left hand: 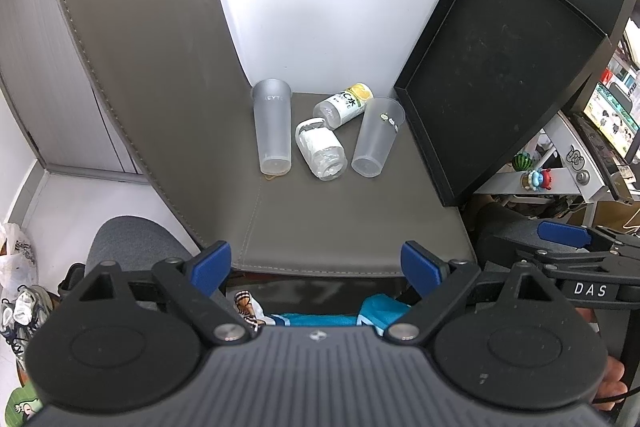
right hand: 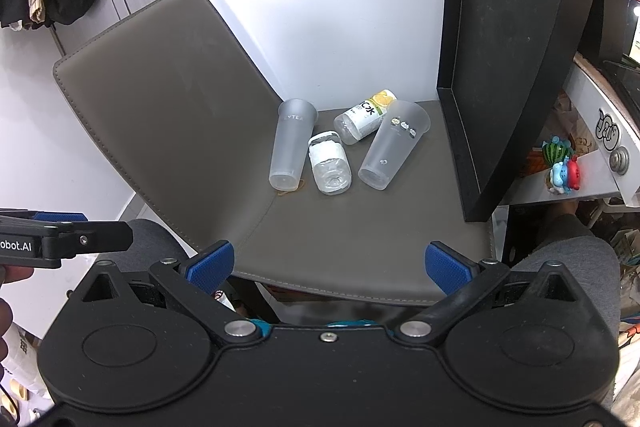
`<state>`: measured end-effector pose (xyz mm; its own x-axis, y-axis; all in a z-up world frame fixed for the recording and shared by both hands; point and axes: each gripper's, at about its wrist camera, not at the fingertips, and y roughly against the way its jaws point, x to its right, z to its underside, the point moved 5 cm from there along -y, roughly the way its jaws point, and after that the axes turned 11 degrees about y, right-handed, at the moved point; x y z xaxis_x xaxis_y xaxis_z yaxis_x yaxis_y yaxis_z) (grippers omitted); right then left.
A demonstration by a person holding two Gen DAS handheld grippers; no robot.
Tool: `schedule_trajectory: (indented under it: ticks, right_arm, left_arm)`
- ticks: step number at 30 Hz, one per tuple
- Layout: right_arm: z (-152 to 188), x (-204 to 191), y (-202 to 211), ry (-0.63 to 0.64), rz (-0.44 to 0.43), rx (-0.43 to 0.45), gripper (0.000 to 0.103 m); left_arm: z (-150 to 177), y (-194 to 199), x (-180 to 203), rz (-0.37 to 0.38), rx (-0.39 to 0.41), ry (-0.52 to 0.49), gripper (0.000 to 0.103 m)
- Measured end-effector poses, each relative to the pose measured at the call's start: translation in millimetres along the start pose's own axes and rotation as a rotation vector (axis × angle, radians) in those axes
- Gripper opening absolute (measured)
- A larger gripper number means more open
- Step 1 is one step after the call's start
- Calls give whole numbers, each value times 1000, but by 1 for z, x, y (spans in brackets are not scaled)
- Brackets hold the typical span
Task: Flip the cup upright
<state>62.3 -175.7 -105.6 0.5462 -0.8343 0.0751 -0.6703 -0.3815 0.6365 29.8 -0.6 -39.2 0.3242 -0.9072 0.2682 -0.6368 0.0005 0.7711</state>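
Observation:
Two frosted plastic cups lie on their sides on a grey chair seat (left hand: 340, 227) (right hand: 360, 239), bases toward me. The left cup (left hand: 273, 126) (right hand: 290, 143) lies next to the backrest. The right cup (left hand: 378, 137) (right hand: 394, 145) carries small stickers. Between them lie a clear bottle with a white label (left hand: 320, 149) (right hand: 329, 163) and a bottle with a yellow cap (left hand: 344, 105) (right hand: 365, 115). My left gripper (left hand: 316, 265) hangs open over the seat's front edge, empty. My right gripper (right hand: 330, 265) is open there too, holding nothing.
A black tray (left hand: 496, 75) (right hand: 516, 67) leans upright at the seat's right side. The grey backrest (left hand: 144, 67) (right hand: 160, 99) rises at the left, with a white wall behind. A shelf with small toys (left hand: 536, 173) (right hand: 562, 163) stands at the right. The person's grey-clad knees flank the seat.

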Motion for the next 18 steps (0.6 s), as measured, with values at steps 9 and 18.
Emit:
schedule_trajectory:
  ticks: [9, 18]
  right_arm:
    - [-1, 5, -7, -28, -5, 5, 103]
    - [-8, 16, -25, -54, 16, 15, 103]
  left_arm:
    - [-8, -11, 1, -8, 9, -15, 91]
    - [-27, -40, -3, 4, -15, 14, 91]
